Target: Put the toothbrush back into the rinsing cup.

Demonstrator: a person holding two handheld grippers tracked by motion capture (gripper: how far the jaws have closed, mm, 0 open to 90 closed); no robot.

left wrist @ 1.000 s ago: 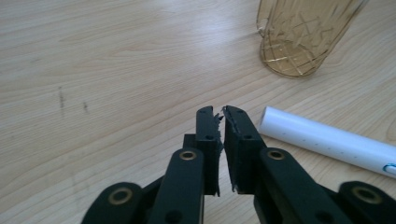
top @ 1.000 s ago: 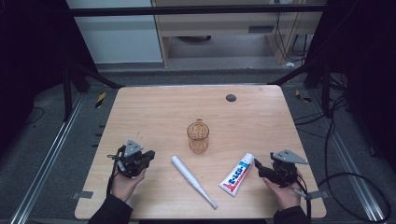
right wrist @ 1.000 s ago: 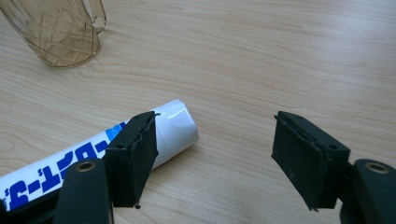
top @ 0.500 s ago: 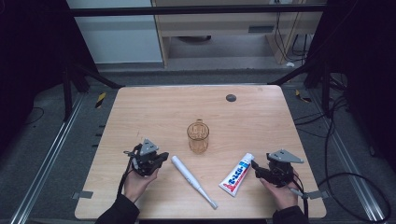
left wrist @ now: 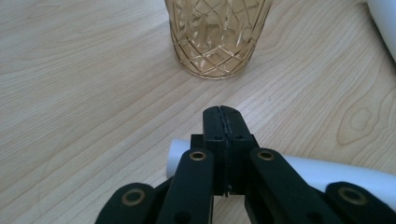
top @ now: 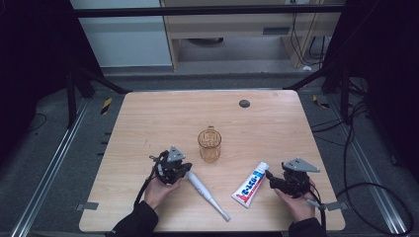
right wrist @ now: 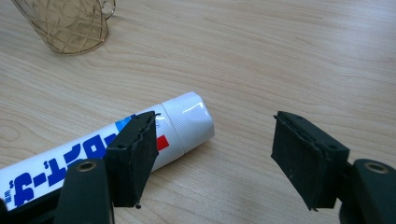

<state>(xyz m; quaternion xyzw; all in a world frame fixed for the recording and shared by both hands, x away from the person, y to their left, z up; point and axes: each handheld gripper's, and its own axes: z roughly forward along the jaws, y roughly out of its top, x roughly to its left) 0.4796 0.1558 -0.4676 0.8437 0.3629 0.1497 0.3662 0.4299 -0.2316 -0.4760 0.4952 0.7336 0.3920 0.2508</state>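
Note:
A white toothbrush (top: 205, 190) lies slanted on the wooden table (top: 163, 118), thick end to the upper left. My left gripper (top: 185, 171) is shut with nothing between its jaws, and its tip hovers just over that thick end (left wrist: 327, 173). Beyond it stands an amber cut-glass cup (top: 209, 145) (left wrist: 217, 37). A white toothpaste tube (top: 251, 183) with blue lettering lies to the right of the toothbrush. My right gripper (top: 271, 178) (right wrist: 215, 135) stands open beside the tube's cap (right wrist: 187, 121). Its left pad (right wrist: 135, 154) is next to the cap, and the cap lies outside the gap.
A small dark round mark (top: 244, 103) sits near the table's far edge. The cup (right wrist: 70, 25) stands between the two hands, farther back. Metal frame rails (top: 49, 168) and cables (top: 356, 163) run along both sides of the table.
My left gripper has moved to the right, from the table's left part to the thick end of the toothbrush. The right gripper has stayed where it was.

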